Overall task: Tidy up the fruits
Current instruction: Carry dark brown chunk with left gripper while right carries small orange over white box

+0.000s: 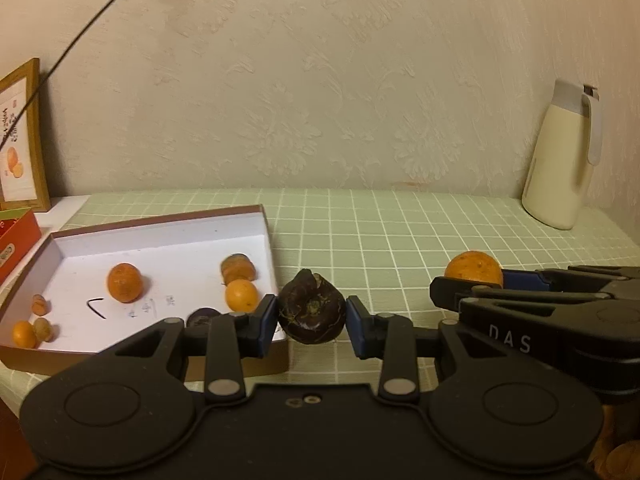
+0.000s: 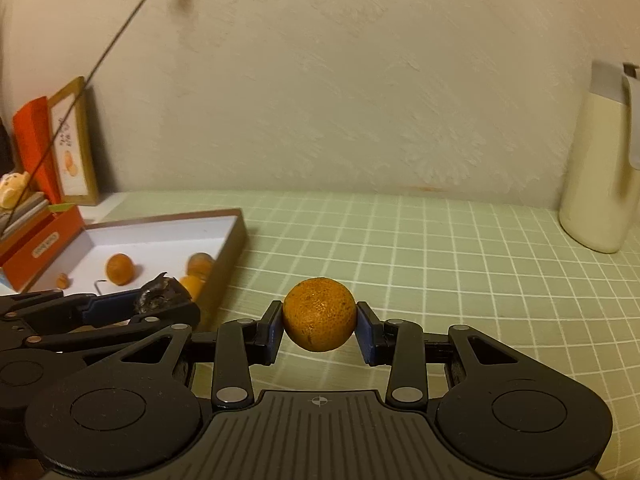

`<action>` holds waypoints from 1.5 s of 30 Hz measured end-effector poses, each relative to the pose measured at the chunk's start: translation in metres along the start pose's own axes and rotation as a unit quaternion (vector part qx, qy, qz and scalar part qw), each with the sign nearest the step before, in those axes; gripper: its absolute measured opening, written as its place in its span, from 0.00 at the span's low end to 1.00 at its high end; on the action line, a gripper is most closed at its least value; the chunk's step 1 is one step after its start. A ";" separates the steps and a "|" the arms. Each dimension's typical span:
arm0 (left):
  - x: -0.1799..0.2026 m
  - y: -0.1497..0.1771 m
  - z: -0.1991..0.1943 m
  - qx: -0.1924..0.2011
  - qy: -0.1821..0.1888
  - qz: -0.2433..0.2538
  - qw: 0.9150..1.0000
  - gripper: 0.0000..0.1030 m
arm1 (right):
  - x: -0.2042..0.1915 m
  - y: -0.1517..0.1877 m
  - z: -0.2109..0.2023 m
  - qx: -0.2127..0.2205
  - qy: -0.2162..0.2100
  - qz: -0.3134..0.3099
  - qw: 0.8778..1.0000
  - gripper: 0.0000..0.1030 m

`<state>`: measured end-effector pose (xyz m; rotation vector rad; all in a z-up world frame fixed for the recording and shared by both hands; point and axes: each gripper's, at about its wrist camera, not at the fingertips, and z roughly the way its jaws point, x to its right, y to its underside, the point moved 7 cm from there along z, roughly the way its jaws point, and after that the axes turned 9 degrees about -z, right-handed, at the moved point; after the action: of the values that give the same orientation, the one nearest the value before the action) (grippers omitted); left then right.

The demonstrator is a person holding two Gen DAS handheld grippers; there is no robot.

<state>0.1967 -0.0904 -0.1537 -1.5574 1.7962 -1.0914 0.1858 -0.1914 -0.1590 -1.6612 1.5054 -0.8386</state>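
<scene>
A green grid-patterned tabletop (image 1: pixel 400 232) runs to a textured pale wall, with a cream jug (image 1: pixel 560 160) standing at the far right and a framed picture (image 1: pixel 22 136) leaning at the far left. On the left of the tabletop lies a shallow white-lined box (image 1: pixel 160 236), holding several small orange fruits, among them a mandarin (image 1: pixel 125 282) near its middle, and a dark fruit at its near edge. The left hand-held gripper (image 1: pixel 311 320) points forward and somewhat downward just beside the box's right wall, its blue pads pinching a dark brown round fruit (image 1: pixel 312 312) lifted clear of the cloth. The right hand-held gripper (image 2: pixel 319 326), level with it and near on its right, is angled down in the same way and clamps an orange mandarin (image 2: pixel 319 314) between its pads, above open tabletop to the right of the box. The two grippers sit side by side, apart from one another.
</scene>
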 end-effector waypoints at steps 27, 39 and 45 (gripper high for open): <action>-0.134 -0.044 -0.057 0.071 -0.115 -0.063 0.989 0.27 | -0.113 -0.054 0.000 0.083 -0.073 -0.062 0.992 0.37; -0.179 -0.057 -0.047 0.078 -0.143 -0.079 0.983 0.27 | -0.139 -0.075 0.028 0.097 -0.072 -0.071 0.990 0.37; -0.201 -0.059 -0.031 0.068 -0.154 -0.094 0.981 0.27 | -0.140 -0.079 0.055 0.084 -0.062 -0.068 0.992 0.37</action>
<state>0.2456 0.1113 -0.1120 -1.7310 1.3659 -0.9711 0.2591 -0.0438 -0.1193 -1.6725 1.2141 -0.8907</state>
